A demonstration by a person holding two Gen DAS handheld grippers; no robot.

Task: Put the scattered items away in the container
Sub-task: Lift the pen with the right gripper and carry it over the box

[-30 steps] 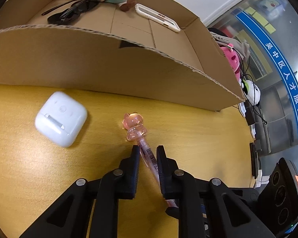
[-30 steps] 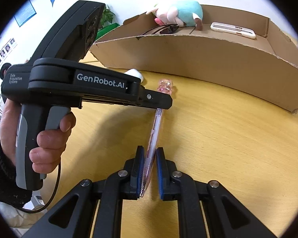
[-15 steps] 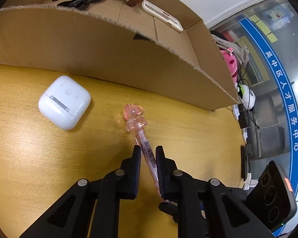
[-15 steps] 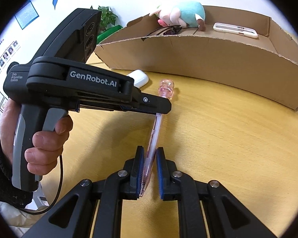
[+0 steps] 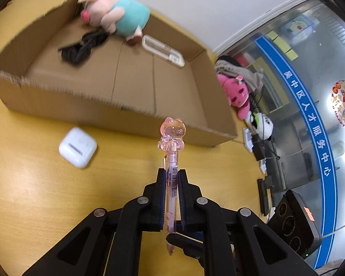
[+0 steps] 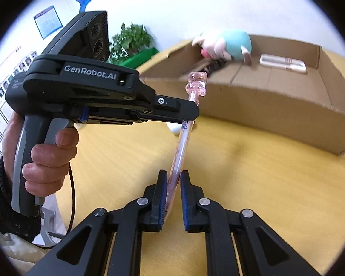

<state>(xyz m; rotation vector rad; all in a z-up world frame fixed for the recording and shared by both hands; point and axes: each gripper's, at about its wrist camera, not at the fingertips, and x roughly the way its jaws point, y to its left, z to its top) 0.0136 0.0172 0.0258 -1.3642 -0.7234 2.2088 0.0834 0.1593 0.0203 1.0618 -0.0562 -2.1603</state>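
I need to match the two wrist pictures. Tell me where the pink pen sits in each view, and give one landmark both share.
Left wrist: the pen runs up the lower centre, pinched in the left tongs, charm end before the box's near wall.
Right wrist: the pen slants up from the right tongs at lower centre, passing under the left tongs' tip.
Shared landmark: the box.

Bright, even indoor light; motion blur smears the background, fisheye bends edges into dark corners.

Motion blur smears the plush pig [image 5: 117, 16] and the dark tangle [image 5: 82, 46] in the far cardboard box [image 5: 131, 105] (glasses or cable, unclear), while the left gripper [image 6: 191, 115] hides most of the white case [image 6: 174, 127].
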